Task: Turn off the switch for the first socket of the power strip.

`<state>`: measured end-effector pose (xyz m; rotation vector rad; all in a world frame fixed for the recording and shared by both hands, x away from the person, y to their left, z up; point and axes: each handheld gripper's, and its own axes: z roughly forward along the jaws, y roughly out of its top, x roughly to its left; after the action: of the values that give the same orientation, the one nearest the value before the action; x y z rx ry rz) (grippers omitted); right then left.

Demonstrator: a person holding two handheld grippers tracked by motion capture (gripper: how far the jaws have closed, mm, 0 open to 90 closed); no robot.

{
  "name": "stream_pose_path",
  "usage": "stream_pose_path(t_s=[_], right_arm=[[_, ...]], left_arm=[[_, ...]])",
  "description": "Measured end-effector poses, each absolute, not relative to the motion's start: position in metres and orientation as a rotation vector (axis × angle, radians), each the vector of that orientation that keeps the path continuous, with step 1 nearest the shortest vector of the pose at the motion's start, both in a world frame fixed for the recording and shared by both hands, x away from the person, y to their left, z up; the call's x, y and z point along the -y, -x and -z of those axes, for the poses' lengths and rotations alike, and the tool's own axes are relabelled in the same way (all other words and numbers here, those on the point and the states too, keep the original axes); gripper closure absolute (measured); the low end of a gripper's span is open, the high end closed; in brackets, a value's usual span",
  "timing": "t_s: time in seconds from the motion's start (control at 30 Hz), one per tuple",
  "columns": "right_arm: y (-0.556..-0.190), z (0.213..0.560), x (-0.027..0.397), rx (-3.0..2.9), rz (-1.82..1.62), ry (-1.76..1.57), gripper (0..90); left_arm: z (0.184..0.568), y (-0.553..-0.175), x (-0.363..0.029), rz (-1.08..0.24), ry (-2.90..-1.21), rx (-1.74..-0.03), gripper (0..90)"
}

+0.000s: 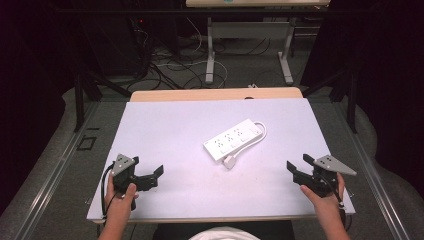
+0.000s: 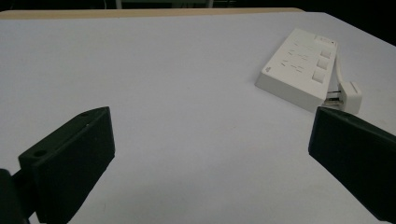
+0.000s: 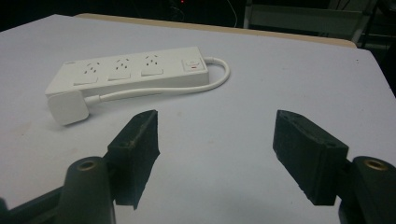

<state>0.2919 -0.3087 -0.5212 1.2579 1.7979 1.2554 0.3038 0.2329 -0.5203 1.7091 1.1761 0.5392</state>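
Note:
A white power strip (image 1: 233, 139) with three sockets lies flat near the middle of the white table top (image 1: 165, 130). Its short cord (image 1: 260, 132) loops round to a white plug (image 1: 229, 162) that rests loose by the strip's near end. My left gripper (image 1: 155, 176) hovers at the front left, open, nothing between its jaws. In the left gripper view the strip (image 2: 299, 70) and plug (image 2: 350, 95) sit ahead to the right of the gripper (image 2: 212, 154). My right gripper (image 1: 298, 163) is open at the front right. Its view has the strip (image 3: 130, 70), plug (image 3: 67, 107) and cord (image 3: 219, 79) beyond the gripper (image 3: 219, 140).
The white top rests on a wooden table whose edge (image 1: 215, 94) shows at the back. Beyond it, the floor holds tangled cables (image 1: 175, 67) and the white legs of another table (image 1: 210, 55). Dark frame posts (image 1: 78, 95) stand on both sides.

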Motion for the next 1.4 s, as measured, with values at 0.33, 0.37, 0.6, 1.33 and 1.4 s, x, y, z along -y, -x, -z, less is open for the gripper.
stream_pose_path(t_s=[0.33,0.37,0.6,1.33,1.4], right_arm=[[-0.294,0.515,0.303,-1.810,-1.253,-1.272,37.4],[-0.294,0.514,0.301,-1.799,-1.265,-1.282,38.4],[-0.299,0.502,0.297,-1.833,-1.271,-1.223,39.0],[-0.315,0.472,0.289,-1.904,-1.254,-1.261,45.2],[-0.316,0.468,0.289,-1.922,-1.248,-1.264,46.6]], left_arm=[[0.519,-0.298,-0.236,-0.551,-1.695,-1.187,0.8],[0.519,-0.298,-0.236,-0.547,-1.687,-1.196,0.8],[0.520,-0.298,-0.237,-0.548,-1.681,-1.204,0.8],[0.520,-0.297,-0.238,-0.547,-1.685,-1.208,1.0],[0.520,-0.297,-0.237,-0.545,-1.684,-1.209,1.0]])
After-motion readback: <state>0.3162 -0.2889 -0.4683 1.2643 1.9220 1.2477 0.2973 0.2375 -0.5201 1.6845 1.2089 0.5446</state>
